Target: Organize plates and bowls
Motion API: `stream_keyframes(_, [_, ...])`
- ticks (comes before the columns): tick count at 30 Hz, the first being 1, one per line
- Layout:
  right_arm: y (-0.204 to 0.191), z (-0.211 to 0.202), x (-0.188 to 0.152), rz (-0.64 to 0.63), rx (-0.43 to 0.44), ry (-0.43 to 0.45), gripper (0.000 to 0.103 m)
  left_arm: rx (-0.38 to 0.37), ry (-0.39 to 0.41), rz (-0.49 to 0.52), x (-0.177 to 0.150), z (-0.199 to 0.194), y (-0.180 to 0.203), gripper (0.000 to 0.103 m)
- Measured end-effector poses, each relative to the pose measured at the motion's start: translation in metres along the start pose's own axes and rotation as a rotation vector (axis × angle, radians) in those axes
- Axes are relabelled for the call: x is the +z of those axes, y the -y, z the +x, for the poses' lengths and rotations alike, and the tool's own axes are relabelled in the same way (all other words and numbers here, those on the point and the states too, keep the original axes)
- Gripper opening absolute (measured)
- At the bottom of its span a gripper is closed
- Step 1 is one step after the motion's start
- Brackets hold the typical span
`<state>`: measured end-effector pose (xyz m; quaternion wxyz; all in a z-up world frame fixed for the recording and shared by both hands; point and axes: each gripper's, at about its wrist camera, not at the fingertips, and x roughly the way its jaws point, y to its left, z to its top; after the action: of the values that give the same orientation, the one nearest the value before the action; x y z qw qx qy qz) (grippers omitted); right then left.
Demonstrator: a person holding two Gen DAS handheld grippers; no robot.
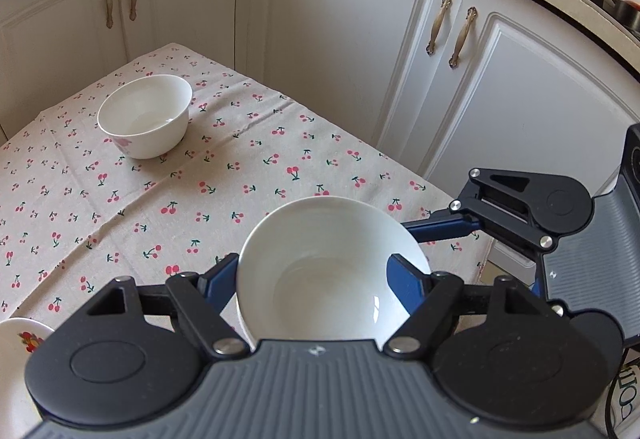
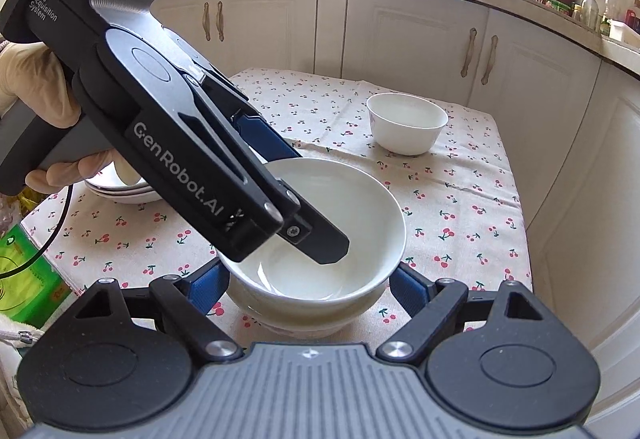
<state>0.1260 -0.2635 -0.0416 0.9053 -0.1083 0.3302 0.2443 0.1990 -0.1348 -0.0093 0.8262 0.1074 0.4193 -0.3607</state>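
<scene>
While the plates (image 2: 120, 191) are lying stacked to the left of the left gripper (image 1: 312, 273), the near bowl (image 1: 328, 279) is sitting directly between this gripper's fingers. One finger is standing outside the left wall and the other is reaching over the rim into the hollow. I cannot tell if the pads are really pressing. The opening is looking rather narrow for such a bowl.

Further right, the right gripper (image 2: 308, 287) is flanking the same bowl low on its body. The pads are sitting just beside the wall on both sides, but I cannot tell if they are gripping. The far bowl (image 2: 406, 123) is standing alone ahead of both tools, well apart from them.

I am judging the near bowl as glazed ceramic: stiff, a little heavy, slippery and easy to chip. The best hold is probably on the wall just under the rim, one pad inside and one outside, and it is asking for a soft landing.

Only the right wrist view is showing the gloved hand (image 2: 24, 79), the stack of plates and something like a second bowl under the near one. The left wrist view is giving only one plate edge, but it is showing the bowl's inside clearly.
</scene>
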Motion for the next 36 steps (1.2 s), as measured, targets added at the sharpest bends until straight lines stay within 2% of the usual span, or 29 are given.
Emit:
stream_keyframes(18, [0.003,0.005,0.0,0.014,0.01,-0.013,0.091,-0.01,-0.002,-0.001,-0.003,0.005,-0.005,0.078])
stream_keyframes(21, [0.002,0.005,-0.002,0.009,0.014,-0.01,0.094,-0.01,0.007,-0.003,-0.002,0.003,-0.007,0.079])
stream_keyframes(23, [0.001,0.002,-0.002,0.007,0.025,0.008,0.102,-0.018,0.015,-0.011,-0.001,-0.001,-0.009,0.079])
stream_keyframes(26, [-0.002,-0.005,-0.001,-0.003,0.049,0.041,0.103,-0.008,0.023,-0.003,-0.001,-0.005,-0.01,0.079])
stream_keyframes(31, [-0.005,-0.008,0.003,-0.027,0.008,0.056,0.103,0.005,0.045,-0.008,0.0,-0.013,-0.014,0.079])
stream_keyframes(36, [0.004,-0.009,0.006,0.013,-0.044,0.079,0.103,0.019,0.058,-0.02,-0.002,-0.019,-0.019,0.08])
